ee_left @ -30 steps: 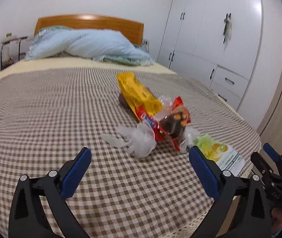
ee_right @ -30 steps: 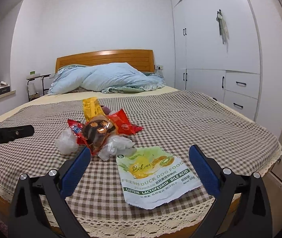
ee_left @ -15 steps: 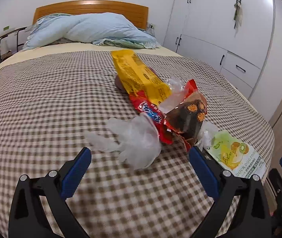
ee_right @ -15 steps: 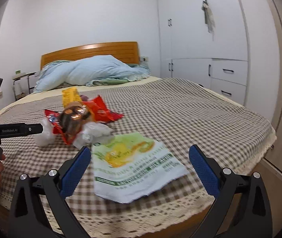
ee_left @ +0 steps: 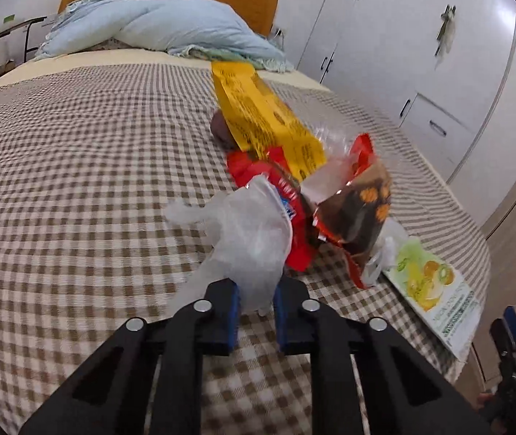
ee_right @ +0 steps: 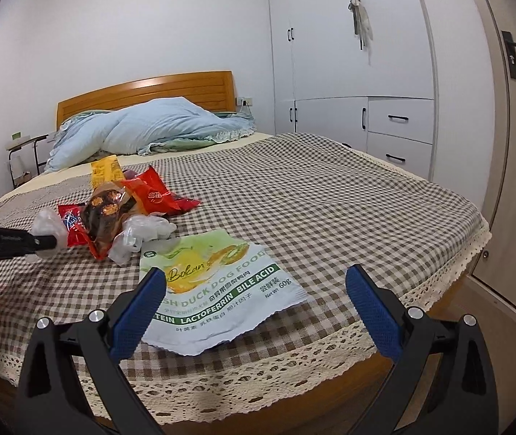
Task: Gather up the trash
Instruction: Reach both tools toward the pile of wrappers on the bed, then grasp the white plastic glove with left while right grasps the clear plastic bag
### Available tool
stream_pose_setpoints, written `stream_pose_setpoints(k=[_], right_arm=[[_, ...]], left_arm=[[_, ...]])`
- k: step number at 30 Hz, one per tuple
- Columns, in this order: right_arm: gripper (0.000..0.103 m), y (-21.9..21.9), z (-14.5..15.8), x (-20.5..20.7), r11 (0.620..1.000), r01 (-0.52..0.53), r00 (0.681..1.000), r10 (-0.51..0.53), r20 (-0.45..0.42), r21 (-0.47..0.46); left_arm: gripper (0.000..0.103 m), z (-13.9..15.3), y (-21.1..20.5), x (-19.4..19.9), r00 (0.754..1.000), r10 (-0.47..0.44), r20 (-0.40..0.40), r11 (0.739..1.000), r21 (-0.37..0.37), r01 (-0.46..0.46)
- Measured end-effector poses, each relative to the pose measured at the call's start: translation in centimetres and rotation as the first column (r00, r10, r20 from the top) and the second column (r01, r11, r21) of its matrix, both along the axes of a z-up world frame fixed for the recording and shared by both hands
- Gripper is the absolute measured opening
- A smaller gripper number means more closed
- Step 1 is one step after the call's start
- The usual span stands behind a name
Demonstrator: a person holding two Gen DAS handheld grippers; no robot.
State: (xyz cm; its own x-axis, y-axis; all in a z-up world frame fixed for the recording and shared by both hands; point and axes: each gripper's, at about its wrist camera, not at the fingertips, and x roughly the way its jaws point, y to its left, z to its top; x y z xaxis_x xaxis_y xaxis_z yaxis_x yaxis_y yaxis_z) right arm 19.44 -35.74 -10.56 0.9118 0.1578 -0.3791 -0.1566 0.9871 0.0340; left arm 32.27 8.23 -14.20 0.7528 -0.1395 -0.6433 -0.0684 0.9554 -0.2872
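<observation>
Left wrist view shows the left gripper (ee_left: 256,313) pinched on the near end of a crumpled clear plastic bag (ee_left: 249,232), its blue pads pressed into the film from both sides. Just beyond the bag lies a red snack wrapper (ee_left: 276,181), with a torn brown and orange wrapper (ee_left: 357,214) touching it on the right and a yellow packet (ee_left: 261,116) angled up behind. All of it rests on the checked bedspread (ee_left: 77,181). From the right wrist view, the right gripper (ee_right: 256,297) hangs with its jaws spread wide and nothing between them, above the near corner of a green and white dog food pouch (ee_right: 218,282) lying flat by the lace-trimmed bed edge.
</observation>
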Motion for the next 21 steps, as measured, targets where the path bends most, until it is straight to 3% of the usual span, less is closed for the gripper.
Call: stream_pose_setpoints(k=[4, 8, 10, 13, 17, 21], right_arm=[[0.095, 0.2, -0.2, -0.1, 1.0, -0.006, 1.0, 0.006, -0.007, 0.006], [0.095, 0.7, 0.0, -0.2, 1.0, -0.02, 1.0, 0.02, -0.004, 0.002], [0.095, 1.1, 0.2, -0.2, 1.0, -0.027, 1.0, 0.027, 0.001, 0.0], [0.095, 1.8, 0.8, -0.1, 0.998, -0.063, 0.998, 0.063, 0.013, 0.019], [0.095, 3.5, 1.8, 0.4, 0.994, -0.109, 0.994, 0.109, 0.022, 0.005], [0.095, 5.9, 2.4, 2.2, 0.983, -0.185, 0.982, 0.185, -0.041, -0.01]], left_arm=[[0.011, 1.4, 1.3, -1.8, 0.998, -0.025, 0.057, 0.997, -0.065, 0.028], [0.01, 2.0, 2.2, -3.1, 0.994, -0.042, 0.096, 0.996, -0.075, 0.049], [0.01, 2.1, 2.6, -3.7, 0.994, -0.053, 0.095, 0.996, -0.066, 0.06], [0.01, 1.7, 3.0, -4.0, 0.993, -0.078, 0.09, 0.989, -0.121, 0.089], [0.01, 2.1, 3.2, -4.8, 0.994, -0.066, 0.09, 0.992, -0.101, 0.075], [0.01, 2.4, 3.6, -5.5, 0.992, -0.068, 0.102, 0.993, -0.091, 0.078]])
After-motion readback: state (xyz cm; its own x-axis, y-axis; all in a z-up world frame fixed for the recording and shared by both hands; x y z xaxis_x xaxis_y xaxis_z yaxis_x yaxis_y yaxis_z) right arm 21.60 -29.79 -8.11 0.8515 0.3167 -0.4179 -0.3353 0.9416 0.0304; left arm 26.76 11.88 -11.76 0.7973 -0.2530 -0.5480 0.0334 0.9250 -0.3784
